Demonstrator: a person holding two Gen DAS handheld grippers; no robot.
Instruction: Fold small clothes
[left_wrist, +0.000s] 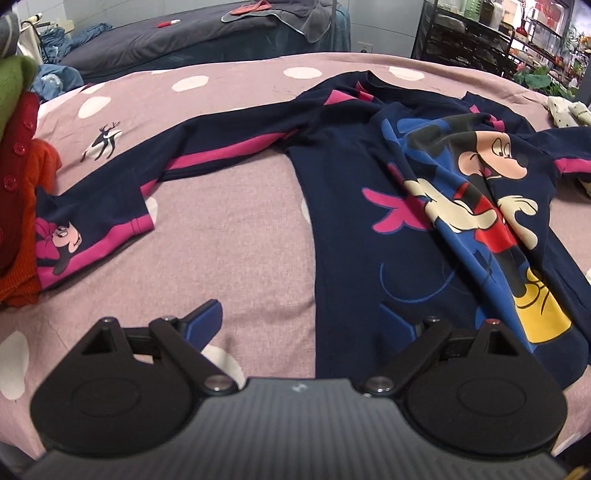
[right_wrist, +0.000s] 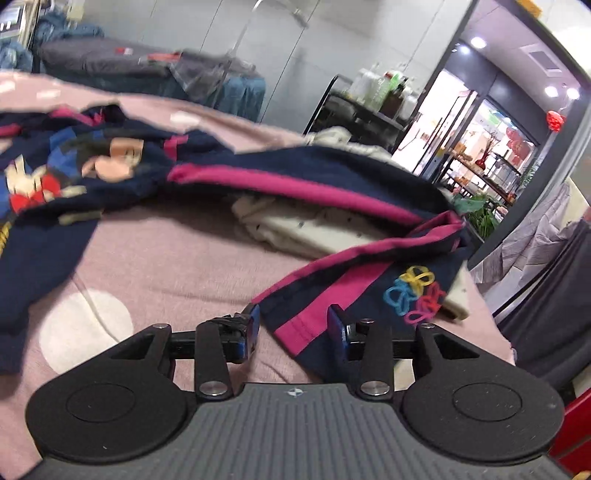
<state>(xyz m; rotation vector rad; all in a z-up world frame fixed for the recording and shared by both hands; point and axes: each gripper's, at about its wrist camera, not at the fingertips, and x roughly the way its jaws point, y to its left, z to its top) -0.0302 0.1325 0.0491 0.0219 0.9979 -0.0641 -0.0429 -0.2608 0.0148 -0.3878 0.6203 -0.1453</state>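
Note:
A navy child's top (left_wrist: 343, 192) with pink stripes and a Mickey Mouse print lies spread on the pink dotted bedspread (left_wrist: 229, 236). Its left sleeve (left_wrist: 122, 206) stretches out to the left. My left gripper (left_wrist: 299, 325) is open, its jaws straddling the shirt's lower left hem just above the bed. In the right wrist view the shirt's body (right_wrist: 55, 173) is at the left and its right sleeve (right_wrist: 332, 192) drapes over white clothing. My right gripper (right_wrist: 295, 325) is open with the sleeve's pink-edged cuff (right_wrist: 295, 328) lying between its jaws.
A stack of red, orange and green garments (left_wrist: 18, 166) sits at the bed's left edge. White spotted clothes (right_wrist: 306, 229) lie under the right sleeve. A second dark bed (left_wrist: 184, 37) and shelving (left_wrist: 498, 33) stand behind.

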